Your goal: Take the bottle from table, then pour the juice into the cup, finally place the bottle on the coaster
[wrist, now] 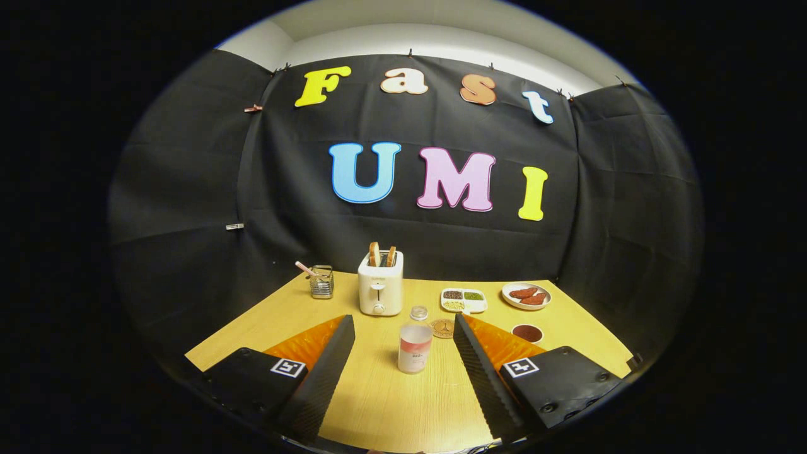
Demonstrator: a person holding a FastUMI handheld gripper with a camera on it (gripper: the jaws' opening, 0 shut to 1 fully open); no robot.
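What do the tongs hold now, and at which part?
Nothing is held. The tongs are open, and the bottle stands upright on the table between the two fingers, with a gap on each side.

Staged breakfast booth: toaster (pixel 380 289), wooden table (pixel 391 403)

Low forward view across table (pixel 378 403)

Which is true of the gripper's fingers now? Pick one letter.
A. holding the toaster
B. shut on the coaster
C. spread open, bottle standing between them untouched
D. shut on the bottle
C: the gripper is open, and the bottle stands upright on the table, clear of both fingers.
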